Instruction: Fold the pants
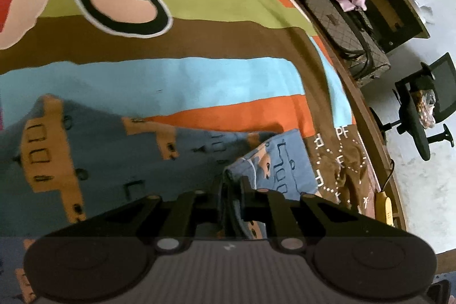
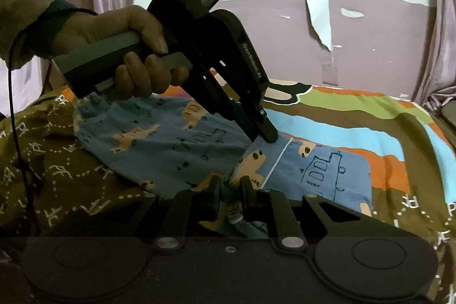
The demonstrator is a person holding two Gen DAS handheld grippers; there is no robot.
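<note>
The pants (image 1: 114, 150) are blue with orange bus and bear prints and lie spread on the striped bed cover. My left gripper (image 1: 231, 190) is shut on a bunched edge of the pants. In the right wrist view the pants (image 2: 171, 141) lie across the bed, and my right gripper (image 2: 230, 190) is shut on a bunched edge of them too. The left gripper (image 2: 263, 134) also shows there, held in a hand, its fingertips pinching the fabric just beyond mine. A folded-over part with a blue bus outline (image 2: 322, 170) lies to the right.
The bed cover (image 1: 199, 76) has wide brown, blue, orange and green stripes. A brown patterned blanket (image 2: 57, 170) lies at the near side. Beyond the bed's right edge are a quilted bag (image 1: 347, 27), an office chair (image 1: 421, 110) and bare floor. A yellow object (image 1: 384, 207) lies on the bed rail.
</note>
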